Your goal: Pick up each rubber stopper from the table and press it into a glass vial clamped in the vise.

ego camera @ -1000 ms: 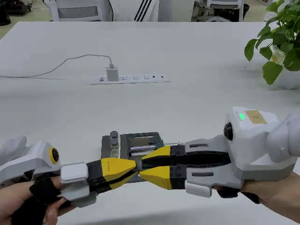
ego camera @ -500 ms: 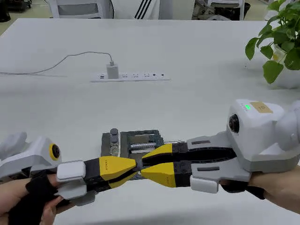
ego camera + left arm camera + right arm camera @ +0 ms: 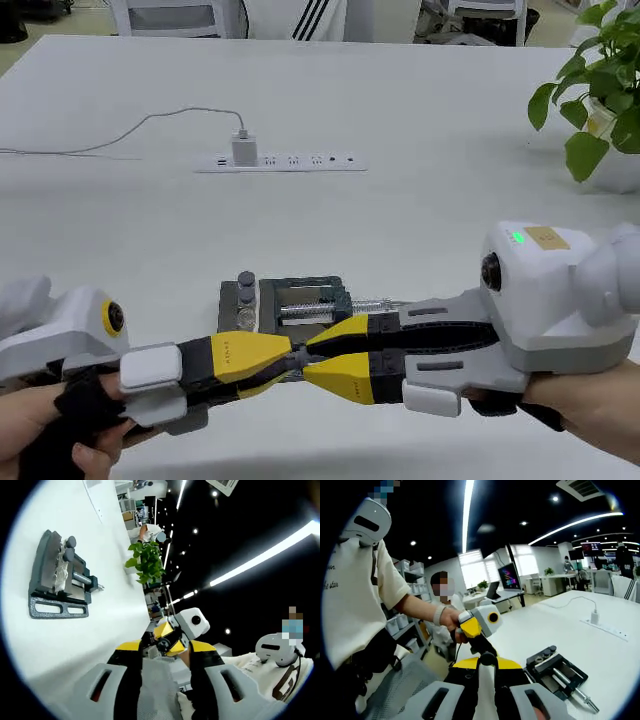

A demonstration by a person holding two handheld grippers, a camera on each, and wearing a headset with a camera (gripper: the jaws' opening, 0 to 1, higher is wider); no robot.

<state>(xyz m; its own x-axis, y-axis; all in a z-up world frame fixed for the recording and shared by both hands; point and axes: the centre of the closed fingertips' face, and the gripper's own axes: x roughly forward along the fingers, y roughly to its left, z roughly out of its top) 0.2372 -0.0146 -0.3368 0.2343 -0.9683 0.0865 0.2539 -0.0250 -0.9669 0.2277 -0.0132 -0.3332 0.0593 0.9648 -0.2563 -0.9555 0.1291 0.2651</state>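
My left gripper reaches in from the lower left and my right gripper from the right. Their yellow jaws meet tip to tip just in front of the vise. In the left gripper view its jaws stand apart, with the right gripper's tips between them. In the right gripper view my jaws are nearly together, and a small dark round piece, seemingly a rubber stopper, sits at their tips. The vise holds glass vials at its left end, two with dark stoppers.
A white power strip with a plugged charger and its cable lies further back on the white table. A potted plant stands at the right edge. Chairs line the far side.
Both grippers have stayed tip to tip in front of the vise. They have sunk only slightly toward me, and the view has shifted a little.
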